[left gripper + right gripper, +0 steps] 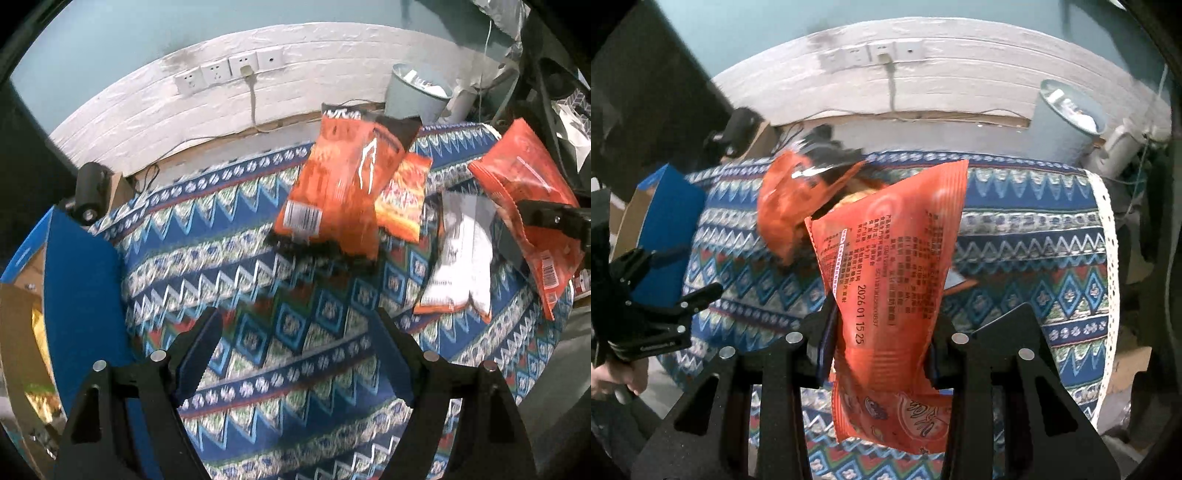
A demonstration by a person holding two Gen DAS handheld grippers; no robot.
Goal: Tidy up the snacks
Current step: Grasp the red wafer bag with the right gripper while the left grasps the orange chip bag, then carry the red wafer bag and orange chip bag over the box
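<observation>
In the left wrist view my left gripper (295, 321) hangs open over the patterned tablecloth (258, 288), with nothing between its fingers. Ahead of it lies an orange snack bag with a barcode (332, 184), on top of a smaller orange-yellow bag (402, 199). A white bag (461, 258) lies to their right. My right gripper (882, 332) is shut on a red-orange snack bag (886, 258) and holds it up above the cloth. That bag (524, 177) and the right gripper (528, 229) also show at the right edge of the left wrist view.
A blue box (77, 295) with a cardboard inside stands at the table's left end, with yellow packets (37, 332) in it. A pale bin (417, 96) stands behind the table by the white wall with sockets (229, 70). A hand (613, 376) holds the left gripper (683, 269).
</observation>
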